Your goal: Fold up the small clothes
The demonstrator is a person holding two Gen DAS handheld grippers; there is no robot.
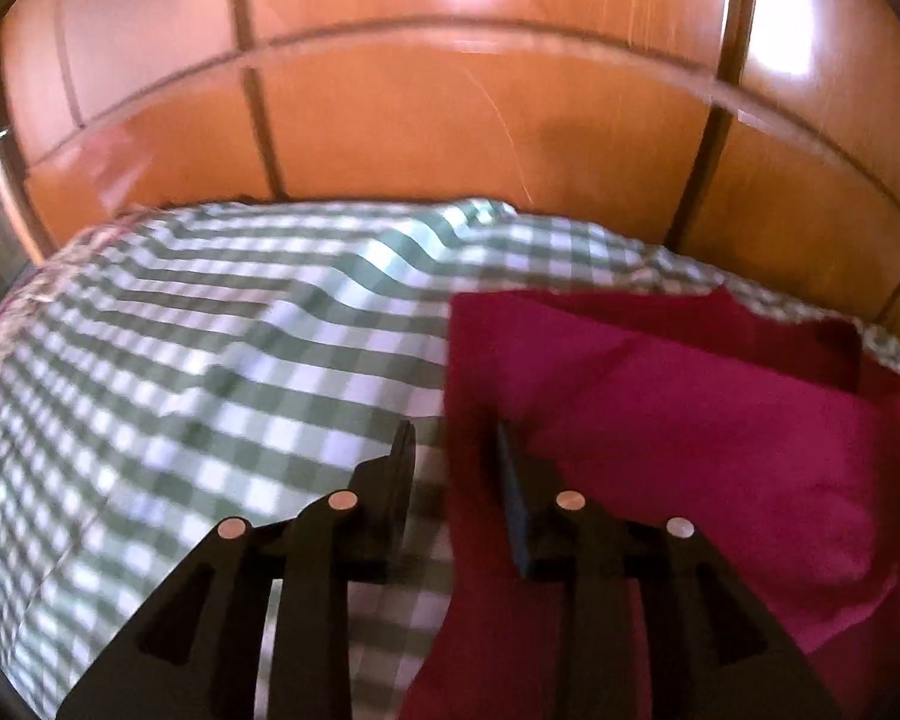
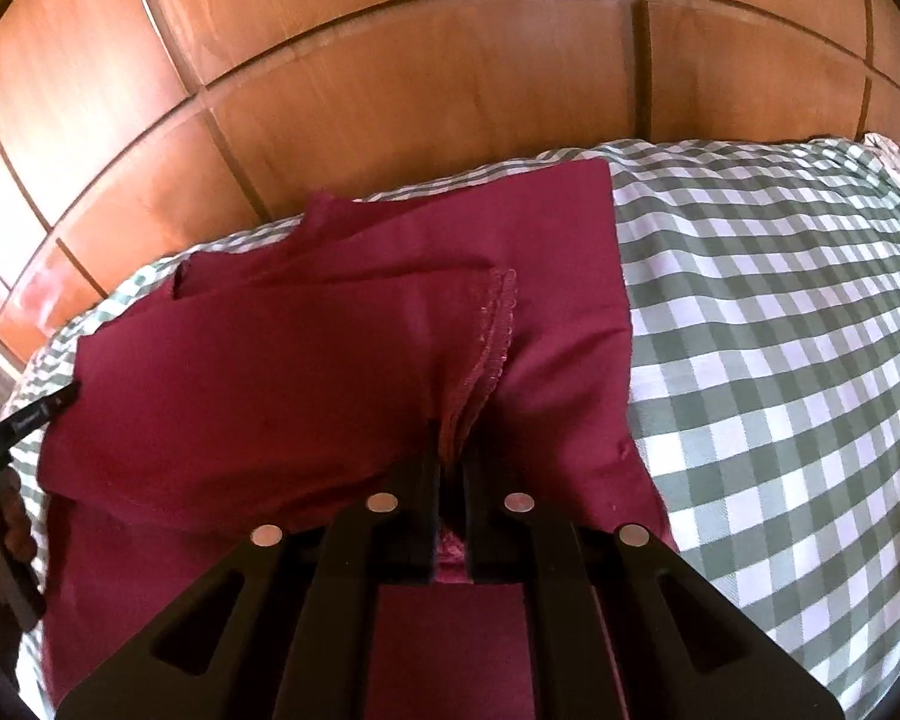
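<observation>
My right gripper (image 2: 450, 468) is pinched tight on a bunched-up edge of the dark red cloth garment (image 2: 282, 372). The wavy stitched hem (image 2: 492, 330) runs up from between my two black fingers (image 2: 417, 516).

The red garment lies partly folded on the green and white checked bed cover (image 2: 780, 330). It sits on the side of the bed close to the shiny orange-brown wooden panels (image 2: 390, 90).

My left gripper (image 1: 453, 468) has its fingers close together with a small gap. The straight side edge of the red garment (image 1: 660, 420) lies in that gap, but I cannot tell if the fingers press on it. That picture is blurry.

From my right side I can see the left gripper's tip (image 2: 48, 405) at the far edge of the red garment, with a hand (image 2: 6, 516) behind it.
</observation>
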